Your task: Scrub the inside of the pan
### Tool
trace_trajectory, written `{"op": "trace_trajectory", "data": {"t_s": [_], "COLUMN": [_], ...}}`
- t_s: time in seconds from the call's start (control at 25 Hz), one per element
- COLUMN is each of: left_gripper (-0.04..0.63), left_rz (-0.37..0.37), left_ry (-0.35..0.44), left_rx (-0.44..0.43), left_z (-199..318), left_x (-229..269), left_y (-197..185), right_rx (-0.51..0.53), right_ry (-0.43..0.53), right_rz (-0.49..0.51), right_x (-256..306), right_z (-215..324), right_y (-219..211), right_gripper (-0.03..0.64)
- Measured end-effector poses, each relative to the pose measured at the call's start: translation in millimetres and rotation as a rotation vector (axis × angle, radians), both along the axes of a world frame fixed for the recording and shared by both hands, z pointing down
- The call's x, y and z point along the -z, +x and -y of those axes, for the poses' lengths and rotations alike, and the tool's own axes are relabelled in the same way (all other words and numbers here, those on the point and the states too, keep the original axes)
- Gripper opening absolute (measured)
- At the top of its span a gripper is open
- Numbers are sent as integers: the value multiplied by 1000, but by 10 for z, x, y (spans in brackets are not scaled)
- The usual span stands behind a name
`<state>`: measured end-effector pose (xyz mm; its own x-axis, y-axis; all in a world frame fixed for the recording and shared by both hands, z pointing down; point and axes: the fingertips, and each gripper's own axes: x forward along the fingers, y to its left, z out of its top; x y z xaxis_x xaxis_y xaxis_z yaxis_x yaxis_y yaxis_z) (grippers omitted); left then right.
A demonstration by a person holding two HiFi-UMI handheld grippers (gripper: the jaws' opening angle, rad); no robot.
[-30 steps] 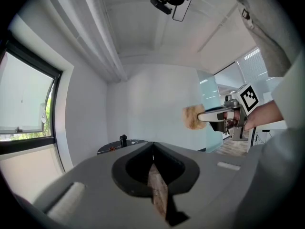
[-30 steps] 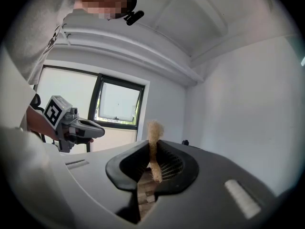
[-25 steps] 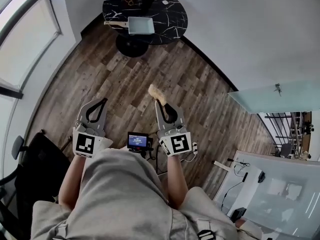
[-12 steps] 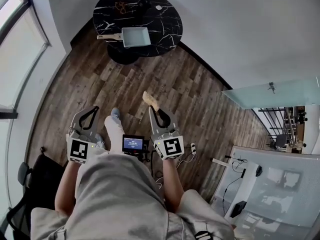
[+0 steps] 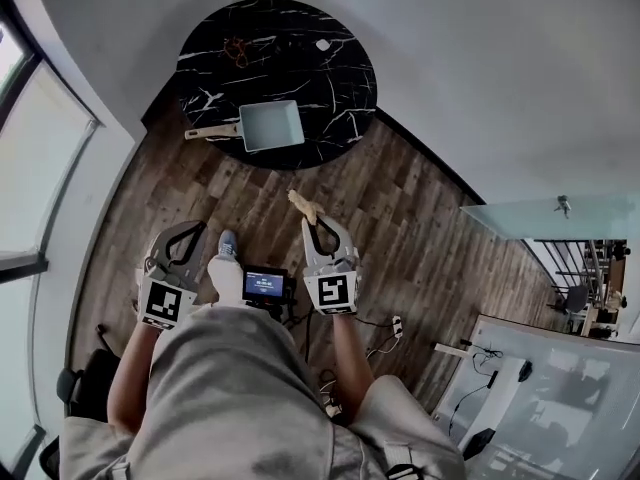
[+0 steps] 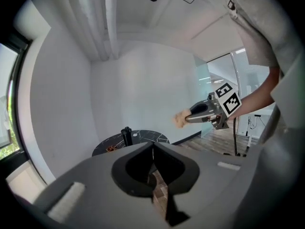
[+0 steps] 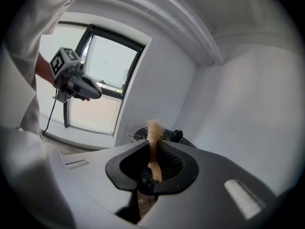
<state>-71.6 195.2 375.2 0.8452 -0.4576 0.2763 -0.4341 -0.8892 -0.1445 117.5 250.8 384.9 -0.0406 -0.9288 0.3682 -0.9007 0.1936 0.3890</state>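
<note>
A square pale-blue pan (image 5: 271, 125) with a light handle pointing left sits on a round black marble table (image 5: 330, 88) ahead of me. My right gripper (image 5: 316, 221) is shut on a tan scrub sponge (image 5: 303, 205), which sticks out past its tips (image 7: 153, 130). That sponge and gripper also show in the left gripper view (image 6: 180, 119). My left gripper (image 5: 195, 230) is shut with nothing in it, its jaws meeting in a thin line (image 6: 153, 146). Both grippers hang over the wooden floor, well short of the table.
A small dark bottle (image 6: 126, 135) and a brown tangle (image 5: 237, 51) lie on the table's far side. White walls curve round the table; a window runs along the left. A small screen (image 5: 264, 285) hangs at my waist. A glass panel (image 5: 540, 213) and desks stand right.
I have walked toward the table: it and the pan now lie larger and lower in the head view. Both grippers kept their states, the sponge still clamped in the right one.
</note>
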Motion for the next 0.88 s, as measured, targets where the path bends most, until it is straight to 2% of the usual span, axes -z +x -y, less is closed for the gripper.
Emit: {"op": "trace_trajectory", "data": {"t_s": [0.12,0.32,0.48,0.56,0.64,0.76,0.88], "left_gripper": [2,2,2,3,3,5,73], "left_rz": [18,47,97,129,167,213,264], "left_ry": [-5,-59,-69,-64,-58,-65,-86], "left_rx": [5,38,3,-30,-67,-141,-202], "left_z": [501,1113,1533,1781,2038,2339,2578], "left_x": [-20,-191,-481,-653,-848,-1145,-1412], "left_y": [224,352,442,457,473,584,690], "right_rx": [72,206,269,311,375,492,619], "right_ry": [-38,-152,-193,-208,-237,-294,-337], "right_rz": [-113,-156,-183,-240,-355,-600,-836], "right_x": [-139,-431,-527,-593,-704,-878,-1127], "right_z": [536,1243,1794,2084,2322,2552,2772], "right_y": [254,418,548,575,587,682,838], "right_gripper": [54,54,54,54,52,52,51]}}
